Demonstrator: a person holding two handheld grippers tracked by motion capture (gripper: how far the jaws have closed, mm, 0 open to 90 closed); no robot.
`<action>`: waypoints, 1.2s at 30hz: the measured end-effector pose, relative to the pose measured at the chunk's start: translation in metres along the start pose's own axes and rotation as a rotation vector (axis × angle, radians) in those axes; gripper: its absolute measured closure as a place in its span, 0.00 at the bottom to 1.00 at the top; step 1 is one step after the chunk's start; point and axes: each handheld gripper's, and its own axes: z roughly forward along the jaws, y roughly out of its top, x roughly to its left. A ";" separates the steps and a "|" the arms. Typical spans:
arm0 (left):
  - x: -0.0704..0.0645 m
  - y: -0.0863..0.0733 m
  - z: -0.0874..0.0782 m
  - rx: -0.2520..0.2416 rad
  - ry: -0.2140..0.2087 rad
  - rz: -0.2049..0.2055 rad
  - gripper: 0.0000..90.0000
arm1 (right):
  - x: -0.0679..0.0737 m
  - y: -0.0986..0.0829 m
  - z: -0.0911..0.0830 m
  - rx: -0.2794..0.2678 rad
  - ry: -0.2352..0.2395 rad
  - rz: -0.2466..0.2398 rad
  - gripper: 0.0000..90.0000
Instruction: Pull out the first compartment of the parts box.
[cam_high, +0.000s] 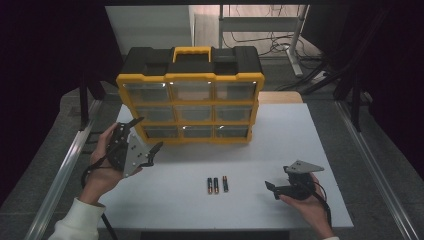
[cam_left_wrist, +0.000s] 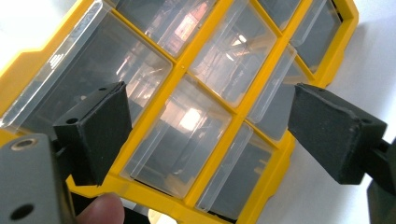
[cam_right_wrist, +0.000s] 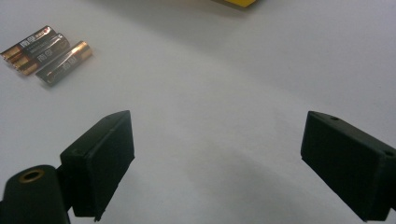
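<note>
Both hands rise from the near edge in the high view: the left gripper gapes wide just beside the yellow drawer organizer, while the right gripper waits empty, right of three batteries on the white table.

Left gripper view: spread jaws frame the clear drawers, touching nothing; a drawer looks about to be pulled, calling for closing on its lip.

Right gripper view: wide jaws, batteries well apart.

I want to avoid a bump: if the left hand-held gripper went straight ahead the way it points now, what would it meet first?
Most likely the organizer box: the left hand-held gripper has open jaws framing its clear drawer fronts, with nothing between. Which drawer it would touch first is hard to tell, probably one in the lower rows.
</note>
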 end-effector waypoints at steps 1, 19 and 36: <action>0.002 0.001 0.000 -0.002 0.003 0.000 0.16 | 0.000 0.000 0.000 0.000 0.000 0.000 0.11; 0.017 0.007 0.001 -0.006 0.028 0.008 0.15 | 0.000 0.000 0.000 0.001 -0.001 0.002 0.11; 0.025 0.011 0.003 -0.005 0.042 0.020 0.15 | 0.000 0.000 0.000 0.004 0.001 0.002 0.11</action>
